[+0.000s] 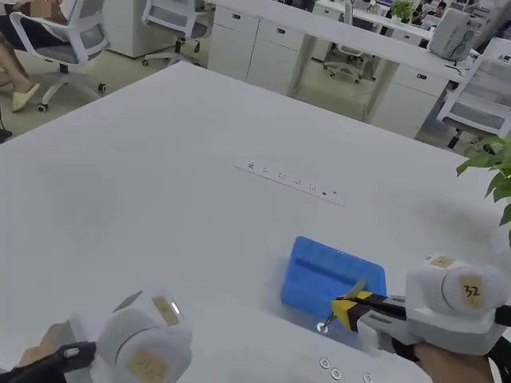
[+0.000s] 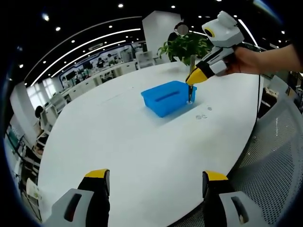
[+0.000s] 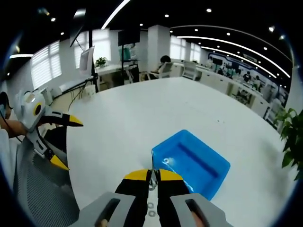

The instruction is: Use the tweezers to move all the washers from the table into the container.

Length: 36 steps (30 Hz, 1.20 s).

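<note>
Tabletop (image 1: pixel 160 175) wide and white, blue container (image 1: pixel 331 275) sitting toward its near right. Left tongs (image 2: pixel 156 182) gape wide, holding nothing. Right tongs (image 1: pixel 345 309), body marked "32", are pinched tight on the tweezers (image 2: pixel 190 93), tips down beside the container's near wall. Three washers (image 1: pixel 325 363) lie close by on the tabletop.

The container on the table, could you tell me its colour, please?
The container is blue, clearest in the right gripper view.

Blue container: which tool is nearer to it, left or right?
Right. The right tool, shut on the tweezers, is right beside the blue container; the left tool, open, is far off across the table.
</note>
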Motion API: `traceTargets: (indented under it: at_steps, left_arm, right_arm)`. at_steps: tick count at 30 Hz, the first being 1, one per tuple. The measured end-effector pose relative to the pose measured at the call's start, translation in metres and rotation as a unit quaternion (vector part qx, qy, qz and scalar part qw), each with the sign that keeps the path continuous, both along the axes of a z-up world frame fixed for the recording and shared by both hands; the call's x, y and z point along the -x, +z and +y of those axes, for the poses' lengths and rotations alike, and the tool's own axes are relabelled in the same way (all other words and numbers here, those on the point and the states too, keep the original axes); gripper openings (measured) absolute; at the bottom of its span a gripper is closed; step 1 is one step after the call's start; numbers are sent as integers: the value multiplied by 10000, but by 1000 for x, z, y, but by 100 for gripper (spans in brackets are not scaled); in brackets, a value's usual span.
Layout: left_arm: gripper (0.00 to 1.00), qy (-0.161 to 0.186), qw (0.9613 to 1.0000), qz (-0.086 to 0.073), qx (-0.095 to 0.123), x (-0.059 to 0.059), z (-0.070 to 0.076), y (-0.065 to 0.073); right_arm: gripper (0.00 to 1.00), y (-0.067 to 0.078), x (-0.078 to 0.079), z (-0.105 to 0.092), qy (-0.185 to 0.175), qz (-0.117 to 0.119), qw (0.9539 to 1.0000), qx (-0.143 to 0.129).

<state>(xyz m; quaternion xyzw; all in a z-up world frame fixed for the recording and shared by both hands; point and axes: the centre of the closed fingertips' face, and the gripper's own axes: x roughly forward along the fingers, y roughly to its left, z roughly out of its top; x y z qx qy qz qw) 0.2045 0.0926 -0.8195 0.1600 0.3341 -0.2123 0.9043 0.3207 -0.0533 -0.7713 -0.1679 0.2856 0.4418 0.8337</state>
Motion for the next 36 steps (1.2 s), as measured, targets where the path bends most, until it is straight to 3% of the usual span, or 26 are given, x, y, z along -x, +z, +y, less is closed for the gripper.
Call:
traceTargets:
  at_steps: [19,29,36]
  left_arm:
    - [82,18,10000,45,-10,0,1,-2]
    - [81,-3,9999,103,-31,1,0,-4]
    - [81,4,9999,135,-43,2,1,-5]
  right_arm:
    - [2,17,-32,8,-75,-195,9997,-114]
    - [2,15,-50,11,-245,-212,9993,-183]
    - [2,4,-58,15,-311,-162,9993,-133]
